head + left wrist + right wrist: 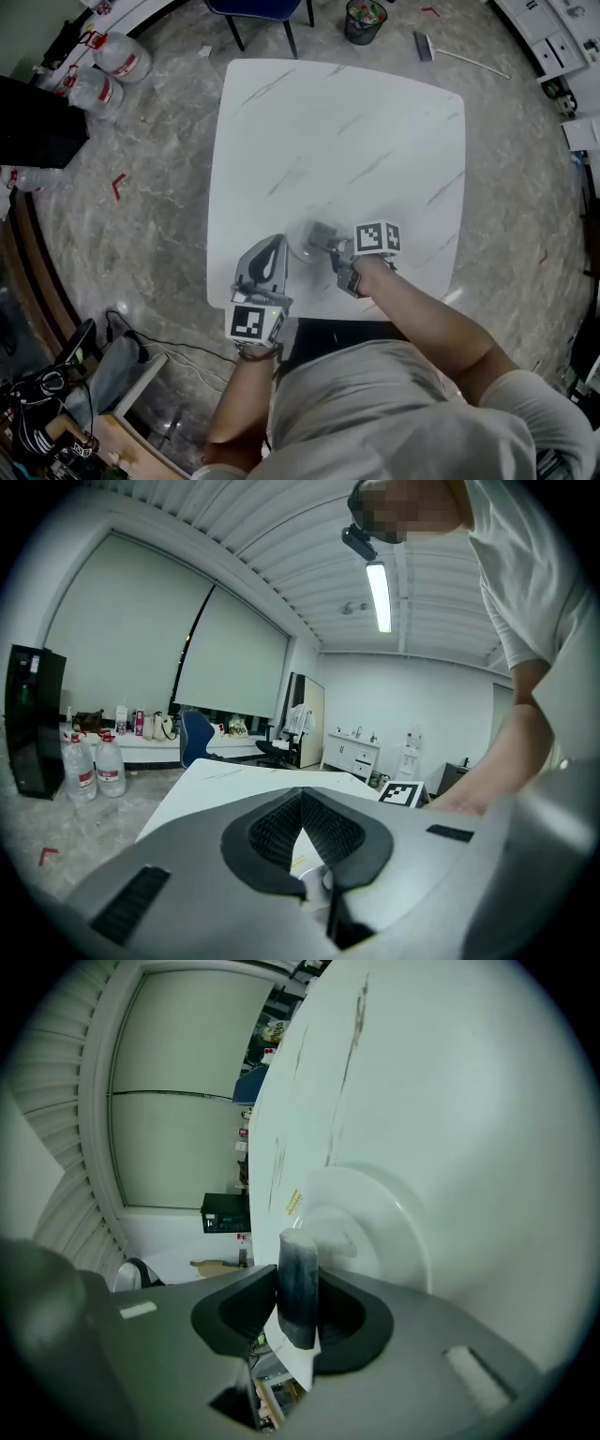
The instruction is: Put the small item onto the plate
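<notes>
Head view: a white marble-pattern table fills the centre of the frame. The person stands at its lower edge with both grippers over the near part of the top. A pale plate lies on the table just below centre, between the two tools.

Right gripper: it sits to the right of the plate and points left toward it. In the right gripper view the right gripper is clamped at a moderate width on the item, a short dark grey cylinder. Both pads press on the cylinder's sides and its pale end sticks out past the fingertips. In the head view the item shows as a grey shape over the plate's right part. In the right gripper view the plate lies directly beyond the item's end. No view settles whether the item touches the plate.

Left gripper: it sits just left of the plate with its tip at the rim. In the left gripper view the left gripper has its fingertips closed together and nothing between them.

Surroundings: the right gripper's marker cube shows at centre right of the left gripper view. Water bottles stand on the floor at upper left of the head view, and a bin stands at the top edge.
</notes>
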Demonstrator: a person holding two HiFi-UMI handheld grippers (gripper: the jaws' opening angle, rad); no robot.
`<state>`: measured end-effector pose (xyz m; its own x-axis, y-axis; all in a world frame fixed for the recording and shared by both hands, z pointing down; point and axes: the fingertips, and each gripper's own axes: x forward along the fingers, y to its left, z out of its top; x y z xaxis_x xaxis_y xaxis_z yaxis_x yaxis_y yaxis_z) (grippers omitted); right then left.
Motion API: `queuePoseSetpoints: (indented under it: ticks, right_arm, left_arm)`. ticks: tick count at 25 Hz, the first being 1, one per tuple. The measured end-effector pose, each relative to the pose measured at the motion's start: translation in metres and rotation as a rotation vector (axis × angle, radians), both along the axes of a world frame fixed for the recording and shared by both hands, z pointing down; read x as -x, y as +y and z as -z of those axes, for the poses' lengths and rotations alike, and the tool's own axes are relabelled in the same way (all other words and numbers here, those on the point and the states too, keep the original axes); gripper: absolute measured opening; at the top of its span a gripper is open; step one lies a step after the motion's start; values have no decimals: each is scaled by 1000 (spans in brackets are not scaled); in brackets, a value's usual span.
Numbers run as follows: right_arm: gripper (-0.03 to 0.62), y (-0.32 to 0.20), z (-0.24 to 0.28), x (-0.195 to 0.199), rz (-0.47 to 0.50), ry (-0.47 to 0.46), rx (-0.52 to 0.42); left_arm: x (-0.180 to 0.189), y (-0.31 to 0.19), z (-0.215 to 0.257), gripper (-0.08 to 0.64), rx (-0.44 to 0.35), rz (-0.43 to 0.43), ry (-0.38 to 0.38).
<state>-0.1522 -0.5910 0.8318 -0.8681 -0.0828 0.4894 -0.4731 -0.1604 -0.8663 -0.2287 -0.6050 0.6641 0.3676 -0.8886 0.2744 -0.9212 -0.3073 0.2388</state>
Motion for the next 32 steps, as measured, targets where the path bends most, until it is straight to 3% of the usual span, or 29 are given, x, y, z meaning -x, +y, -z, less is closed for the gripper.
queuePoseSetpoints:
  ticks: [3, 6, 10, 23, 32]
  right_arm:
    - [125, -1, 1, 1, 19, 19, -2]
    - [204, 1, 3, 0, 55, 54, -1]
    - [243, 2, 5, -5, 72, 109, -19]
    - [256, 4, 6, -5, 121, 252, -89]
    - [256, 10, 2, 6, 498, 490, -435]
  left_arm:
    - [2, 5, -3, 6, 7, -9, 6]
    - [1, 9, -2, 6, 14, -19, 9]
    - [2, 16, 2, 6, 10, -16, 17]
    - [19, 36, 27, 6, -19, -8, 48]
    - [21, 49, 33, 6, -27, -13, 61]
